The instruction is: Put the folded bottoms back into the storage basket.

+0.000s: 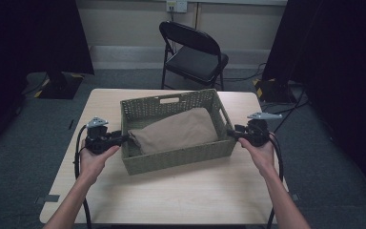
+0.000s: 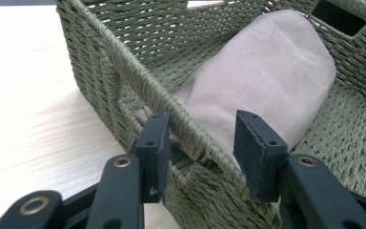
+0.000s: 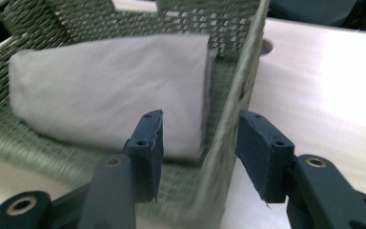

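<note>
A rectangular basket of woven olive-green cord (image 1: 181,157) sits on the pale wooden table (image 1: 171,195), a little nearer the far edge than the near one and roughly midway between the left and right edges. Inside it lies a folded beige cloth bundle (image 1: 174,130), stretching from the basket's left wall towards its far right corner.

The left gripper (image 1: 124,138) is held at the basket's left wall. In the left gripper view, its two black jaws stand well apart and straddle the rim of that wall (image 2: 143,76): one jaw is outside the basket, at the handle opening where a bit of the beige cloth pokes through, the other inside, over the cloth bundle (image 2: 262,71). The jaws are not clamped on the rim.

The right gripper (image 1: 229,133) is at the basket's right wall. In the right gripper view, its jaws are likewise spread wide either side of the right rim (image 3: 240,81), one over the basket's floor beside the cloth (image 3: 109,95), the other over the bare table (image 3: 324,81). They grip nothing.
</note>
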